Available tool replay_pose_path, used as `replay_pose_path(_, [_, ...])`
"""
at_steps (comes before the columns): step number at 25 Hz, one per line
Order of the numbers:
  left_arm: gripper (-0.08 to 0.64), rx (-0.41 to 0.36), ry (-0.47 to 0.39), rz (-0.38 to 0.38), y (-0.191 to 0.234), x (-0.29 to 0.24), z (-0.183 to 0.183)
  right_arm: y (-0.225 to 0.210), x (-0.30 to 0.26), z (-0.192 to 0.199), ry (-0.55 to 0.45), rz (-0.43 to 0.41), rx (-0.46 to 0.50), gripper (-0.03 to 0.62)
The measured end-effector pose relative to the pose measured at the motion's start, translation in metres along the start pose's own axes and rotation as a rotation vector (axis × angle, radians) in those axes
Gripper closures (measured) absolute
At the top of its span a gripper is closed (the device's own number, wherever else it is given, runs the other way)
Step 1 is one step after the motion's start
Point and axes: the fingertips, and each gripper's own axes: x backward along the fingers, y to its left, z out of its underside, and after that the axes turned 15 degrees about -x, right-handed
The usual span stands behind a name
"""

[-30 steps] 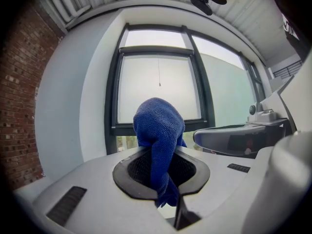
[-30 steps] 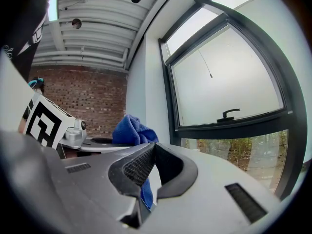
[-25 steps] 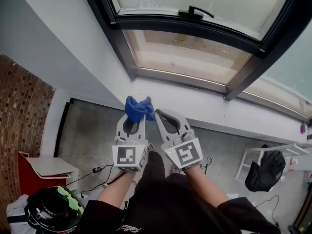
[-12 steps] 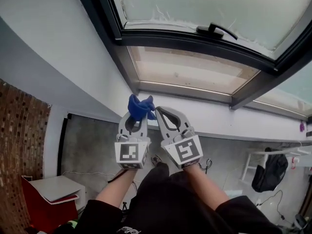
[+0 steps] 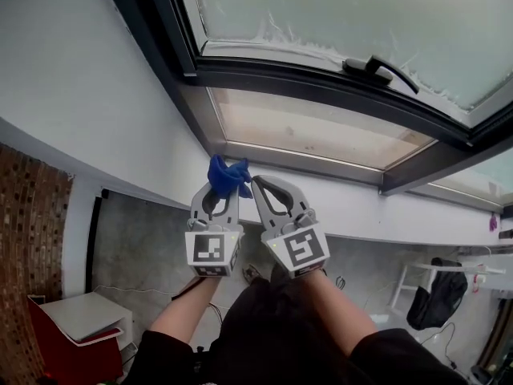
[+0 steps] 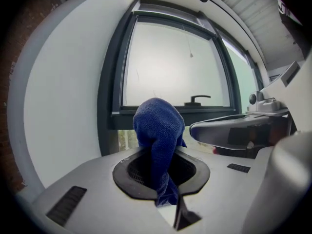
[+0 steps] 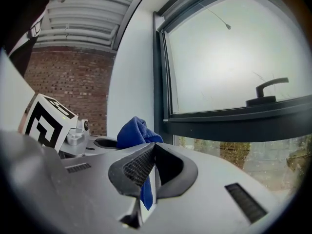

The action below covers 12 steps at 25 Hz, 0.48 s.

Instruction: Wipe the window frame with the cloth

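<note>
1. The only print in view is the black-and-white square pattern on the marker cubes [image 5: 213, 252]. None of it reads as words.
2. The left gripper [image 5: 224, 191] has its jaws clamped on the blue cloth [image 6: 158, 126], which bunches up above the tips.
3. The right gripper [image 5: 260, 184] has its jaws nearly together, with a thin strip of the cloth in the gap. Its tips touch the bunch.
4. Both grippers hold the cloth near the lower left corner of the dark window frame [image 5: 321, 74]. Contact with the frame cannot be told.
5. Only the head view shows the person's arms, a red box [image 5: 76, 351] and the floor.
6. The gripper views show the handle [image 6: 197, 100] side-on against bright glass.
7. The right gripper view shows a brick wall [image 7: 73, 82].
</note>
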Motion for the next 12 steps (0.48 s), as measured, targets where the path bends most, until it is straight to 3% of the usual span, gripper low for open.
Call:
replay_pose_path(7, [0.503,-0.012,0.029,-0.084,0.018,-0.066,0.016,-0.049,-0.049,-0.001,-0.011,-0.083,-0.020,0.586])
replay_pose_path(12, [0.503,0.066,0.049,-0.180,0.044,-0.111,0.043,-0.079,-0.079,0.022,0.000,-0.115,-0.043,0.586])
